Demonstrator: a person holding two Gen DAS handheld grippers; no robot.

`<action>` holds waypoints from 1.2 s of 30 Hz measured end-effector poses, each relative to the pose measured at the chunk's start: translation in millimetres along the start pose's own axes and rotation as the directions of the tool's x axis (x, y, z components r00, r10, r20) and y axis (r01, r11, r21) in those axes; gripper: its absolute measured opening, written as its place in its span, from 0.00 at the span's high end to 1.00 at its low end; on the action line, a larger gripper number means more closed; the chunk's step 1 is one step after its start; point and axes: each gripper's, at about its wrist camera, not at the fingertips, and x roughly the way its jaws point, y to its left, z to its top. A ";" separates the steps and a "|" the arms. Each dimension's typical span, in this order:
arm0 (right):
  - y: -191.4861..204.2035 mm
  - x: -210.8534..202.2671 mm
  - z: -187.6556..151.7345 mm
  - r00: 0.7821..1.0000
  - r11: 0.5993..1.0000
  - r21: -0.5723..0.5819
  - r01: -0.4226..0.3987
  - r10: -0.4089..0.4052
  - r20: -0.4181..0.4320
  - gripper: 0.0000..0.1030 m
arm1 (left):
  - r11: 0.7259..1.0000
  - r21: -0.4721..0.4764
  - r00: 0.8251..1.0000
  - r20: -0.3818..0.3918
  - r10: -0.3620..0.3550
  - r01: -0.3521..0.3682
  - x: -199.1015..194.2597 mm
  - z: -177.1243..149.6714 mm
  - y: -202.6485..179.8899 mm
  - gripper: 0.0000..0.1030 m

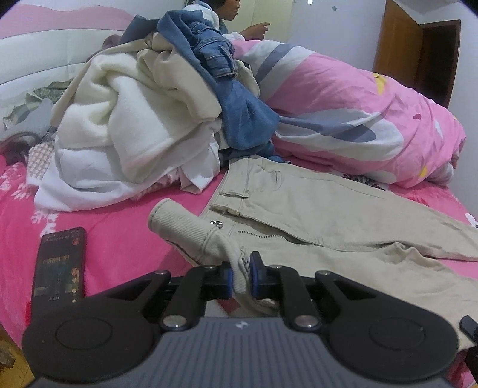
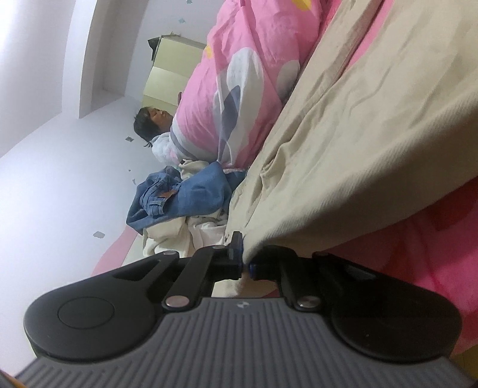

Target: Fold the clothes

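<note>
Beige cotton trousers (image 1: 313,215) lie spread across the pink bed sheet (image 1: 113,238), waistband twd the heap of cream & white fleece garments (image 1: 125,131), which sits just beside them w/ blue denim jeans (image 1: 215,50) on top. Left gripper (image 1: 241,276) is clamped on a bunched bit of trouser fabric near the ribbed cuff (image 1: 179,226). Right gripper (image 2: 246,261) pinches the trousers' edge, cloth (image 2: 358,149) draping away from its tips. Black smartphone (image 1: 58,265) rests on the sheet, apart from the trousers. Pink flowered quilt (image 1: 358,113) is bundled behind the trousers. A person (image 1: 227,12) sits beyond the heap.
</note>
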 end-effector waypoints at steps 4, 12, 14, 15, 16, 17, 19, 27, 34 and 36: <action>-0.2 2.5 4.2 1.000 1.000 -0.001 -0.005 0.005 0.006 0.97 | 1.000 0.000 1.000 -0.003 0.001 -0.001 3.0 2.8 -0.9 0.88; 3.3 12.0 17.0 1.000 1.000 -0.021 -0.011 0.012 0.024 0.97 | 1.000 0.000 1.000 -0.013 -0.010 0.010 12.9 11.4 -4.0 0.89; 3.9 15.3 21.2 0.999 1.000 -0.027 -0.013 0.013 0.029 0.98 | 1.000 0.000 1.000 -0.015 -0.012 0.012 16.1 13.7 -5.2 0.89; 4.2 17.1 23.3 0.999 0.999 -0.030 -0.013 0.014 0.031 0.98 | 1.000 0.001 1.000 -0.015 -0.013 0.013 17.8 14.8 -5.8 0.89; 4.5 19.6 25.2 0.999 0.999 -0.032 -0.013 0.014 0.033 0.98 | 1.000 0.002 1.000 -0.017 -0.013 0.013 19.4 16.0 -6.7 0.89; 4.7 22.3 27.2 0.999 0.999 -0.034 -0.013 0.014 0.034 0.98 | 1.000 0.001 1.000 -0.019 -0.014 0.014 21.0 17.1 -7.3 0.89; 4.9 27.2 31.3 0.999 0.999 -0.036 -0.014 0.015 0.039 0.98 | 1.000 0.001 1.000 -0.021 -0.015 0.015 24.0 19.2 -8.7 0.89; 4.2 48.9 51.0 0.998 0.999 -0.028 -0.019 0.021 0.066 0.98 | 0.999 -0.011 0.999 0.012 -0.041 0.041 34.0 29.0 -12.5 0.89; 13.4 73.5 79.7 0.994 0.996 -0.081 -0.038 0.047 0.102 0.98 | 0.993 -0.052 0.990 0.099 -0.099 0.105 45.7 42.0 -14.7 0.89; 16.3 81.6 89.0 0.992 0.994 -0.102 -0.041 0.053 0.112 0.98 | 0.991 -0.058 0.988 0.112 -0.110 0.117 52.2 48.0 -16.6 0.89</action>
